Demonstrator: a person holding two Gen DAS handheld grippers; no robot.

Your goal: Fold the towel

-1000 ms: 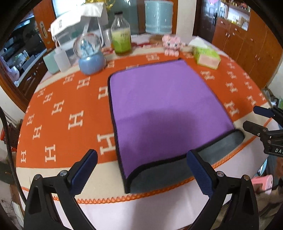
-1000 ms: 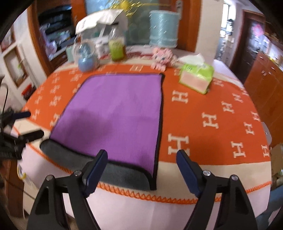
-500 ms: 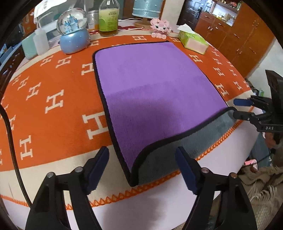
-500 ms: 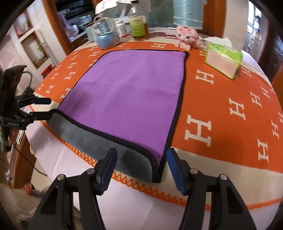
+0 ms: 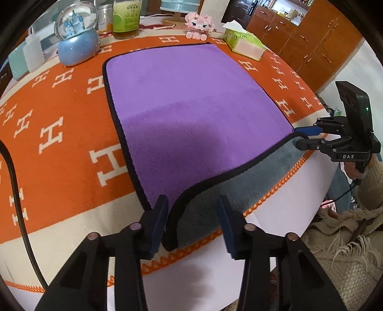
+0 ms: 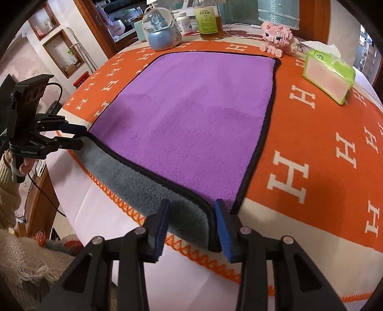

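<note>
A purple towel [image 5: 191,107] with black trim and a grey underside lies flat on the orange table; it also shows in the right wrist view [image 6: 191,114]. Its near edge droops over the table's rim, grey side [image 5: 215,196] showing. My left gripper [image 5: 191,220] is open, its jaws astride the towel's near left corner. My right gripper [image 6: 191,220] is open, astride the near right corner. Each gripper shows in the other's view: the right one [image 5: 302,137] and the left one [image 6: 79,137] sit at the towel's corners.
At the table's far side stand a snow globe [image 5: 76,40], a green-labelled bottle [image 5: 125,19], a pink block figure [image 5: 198,24] and a tissue pack [image 5: 244,43]. The orange H-patterned cloth [image 5: 59,134] hangs over the near rim. Wooden cabinets [image 5: 311,36] stand to the right.
Both grippers moved forward and down to the towel's near corners, and their jaws have narrowed around the hanging edge.
</note>
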